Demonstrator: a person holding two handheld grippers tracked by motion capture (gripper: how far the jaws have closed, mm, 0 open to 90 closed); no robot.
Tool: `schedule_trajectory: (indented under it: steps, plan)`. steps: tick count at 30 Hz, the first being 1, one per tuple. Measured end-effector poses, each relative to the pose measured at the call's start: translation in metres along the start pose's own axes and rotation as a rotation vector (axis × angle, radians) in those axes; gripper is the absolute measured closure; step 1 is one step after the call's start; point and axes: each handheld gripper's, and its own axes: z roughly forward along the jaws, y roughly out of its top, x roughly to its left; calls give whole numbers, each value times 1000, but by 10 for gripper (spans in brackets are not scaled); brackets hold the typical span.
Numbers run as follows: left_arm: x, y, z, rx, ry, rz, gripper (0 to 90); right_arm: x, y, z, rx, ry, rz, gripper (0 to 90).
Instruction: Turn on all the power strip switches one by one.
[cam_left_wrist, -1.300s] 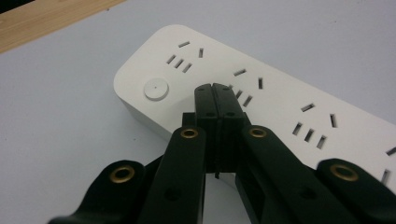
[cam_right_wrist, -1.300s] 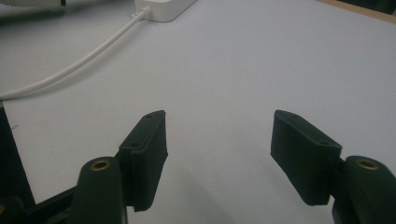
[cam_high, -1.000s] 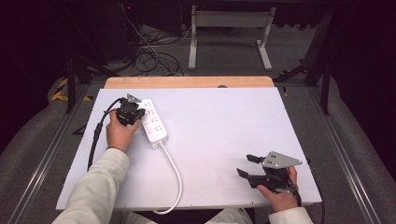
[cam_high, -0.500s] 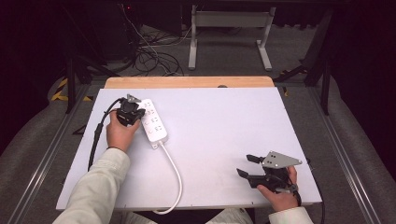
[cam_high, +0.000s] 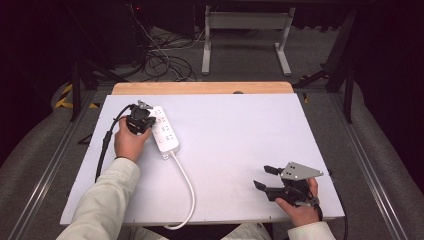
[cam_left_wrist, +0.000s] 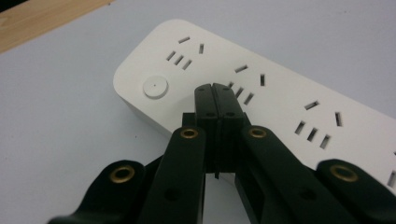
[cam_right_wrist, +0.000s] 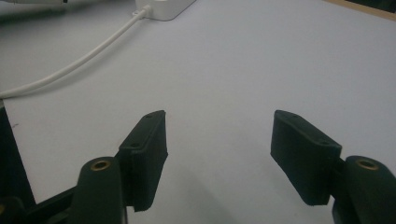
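Left claw, closed, tips over power strip near its button end.

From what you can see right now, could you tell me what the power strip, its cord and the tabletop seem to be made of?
The power strip looks like moulded white plastic, matt to satin: rounded edges, crisp slots and a flush round button. Its cord seems rubbery or PVC-sheathed, since it bends in a smooth curve. The tabletop is a pale, matt sheet, perhaps laminate or painted board; a bare wood strip runs along the far edge.

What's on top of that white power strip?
The shut left gripper tips rest over the power strip, beside its round button. They cover part of the second socket group.
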Motion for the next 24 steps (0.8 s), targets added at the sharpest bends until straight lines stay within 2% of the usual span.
schedule_trajectory:
  steps: [2,3,4,5,7,12,15,19,24]
  plan:
    - [2,0,-1,1,-32,-22,900,0,0,0,-2,2,1,368]
    - [3,2,-4,6,-30,-7,900,0,0,0,-2,0,0,368]
    - [3,2,-4,6,-30,-7,900,-1,0,0,-4,0,2,368]
    - [3,1,-6,3,-5,-6,900,-1,0,0,-4,0,2,368]
    - [7,0,-7,-8,-2,-18,900,-1,1,-1,-5,-2,2,368]
    - [16,4,-13,-102,-17,-53,900,-2,1,1,-1,0,5,367]
    - [19,7,-10,-103,-3,-43,900,-1,1,2,1,3,7,365]
    - [24,9,-1,-89,-11,-73,900,-1,0,1,0,0,12,364]
    - [28,7,7,-85,9,-86,900,-2,0,0,-2,-3,16,363]
